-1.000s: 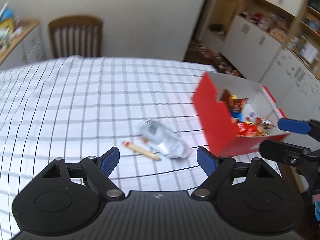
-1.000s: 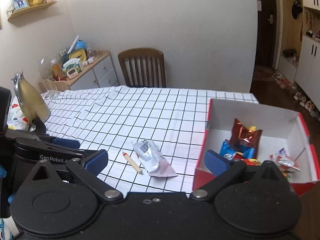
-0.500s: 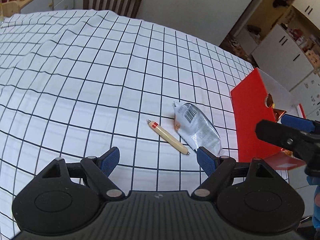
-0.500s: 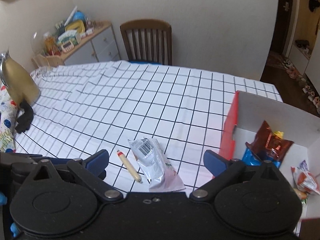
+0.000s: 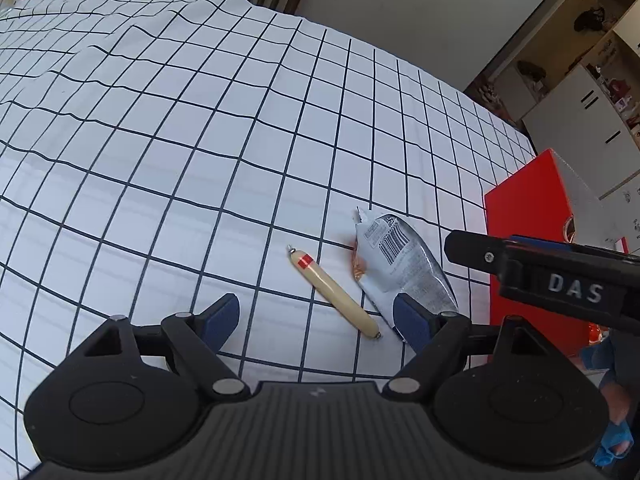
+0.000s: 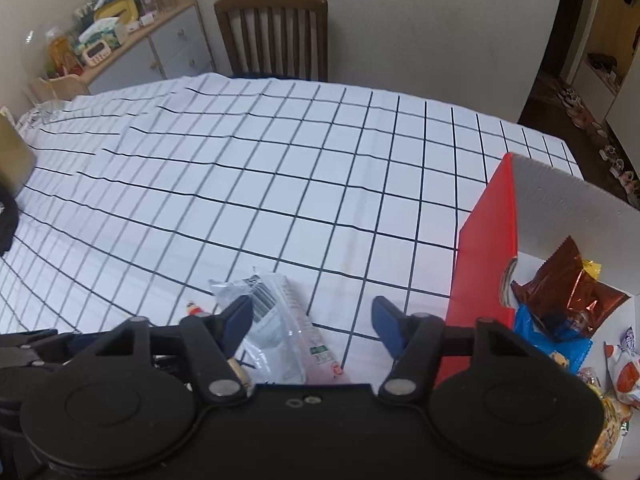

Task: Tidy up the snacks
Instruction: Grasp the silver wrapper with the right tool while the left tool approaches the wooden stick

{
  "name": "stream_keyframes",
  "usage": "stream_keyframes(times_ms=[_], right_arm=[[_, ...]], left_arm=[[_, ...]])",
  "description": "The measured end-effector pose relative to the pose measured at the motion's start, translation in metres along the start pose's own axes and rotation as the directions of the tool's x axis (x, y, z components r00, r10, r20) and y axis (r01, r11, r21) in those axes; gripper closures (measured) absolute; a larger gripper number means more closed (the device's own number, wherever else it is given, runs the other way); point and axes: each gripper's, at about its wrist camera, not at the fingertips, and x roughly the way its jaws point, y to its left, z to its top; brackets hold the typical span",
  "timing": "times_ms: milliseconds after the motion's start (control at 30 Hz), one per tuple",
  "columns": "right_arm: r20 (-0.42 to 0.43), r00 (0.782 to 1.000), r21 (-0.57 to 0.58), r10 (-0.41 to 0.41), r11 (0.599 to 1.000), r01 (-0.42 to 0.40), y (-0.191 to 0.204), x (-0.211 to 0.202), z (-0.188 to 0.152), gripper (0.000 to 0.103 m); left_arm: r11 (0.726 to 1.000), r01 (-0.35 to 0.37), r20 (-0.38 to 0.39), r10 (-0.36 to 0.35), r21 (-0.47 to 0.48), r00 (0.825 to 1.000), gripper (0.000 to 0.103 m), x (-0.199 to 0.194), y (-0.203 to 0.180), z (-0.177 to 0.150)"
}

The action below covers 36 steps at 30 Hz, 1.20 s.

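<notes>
Table w/ black-grid white cloth fills both views. Red box, white inside, sits at its right edge w/ several snack packs in it, incl. a brown foil pack. Silver snack packet lies on cloth near box; sausage stick just beside it. Left gripper wide, holding nothing, low over stick. Right gripper wide, holding nothing, over packet.

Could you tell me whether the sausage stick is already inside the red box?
No, the sausage stick lies on the checked tablecloth beside the silver packet, outside the red box.
</notes>
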Motion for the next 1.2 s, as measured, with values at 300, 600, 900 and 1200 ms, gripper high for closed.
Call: stream_keyframes(times_ms=[300, 600, 900, 1200], right_arm=[[-0.065, 0.997, 0.013, 0.04, 0.999, -0.039, -0.003, 0.022, 0.003, 0.052], [-0.102, 0.994, 0.046, 0.049, 0.998, -0.045, -0.005, 0.037, -0.001, 0.061], [-0.101, 0.991, 0.127, 0.093, 0.989, -0.08, -0.013, 0.041, -0.004, 0.073], [-0.06, 0.995, 0.076, 0.078, 0.994, -0.073, -0.004, 0.03, -0.013, 0.091]], left_arm=[[1.0, 0.008, -0.029, -0.008, 0.011, 1.0, 0.044, 0.018, -0.01, 0.002], [1.0, 0.018, -0.051, -0.017, 0.024, 0.999, 0.057, 0.031, -0.016, 0.005], [0.999, 0.03, -0.057, -0.029, 0.018, 0.998, 0.08, 0.039, -0.01, 0.011], [0.997, 0.077, -0.062, -0.078, -0.025, 0.995, 0.093, 0.034, 0.009, 0.014]])
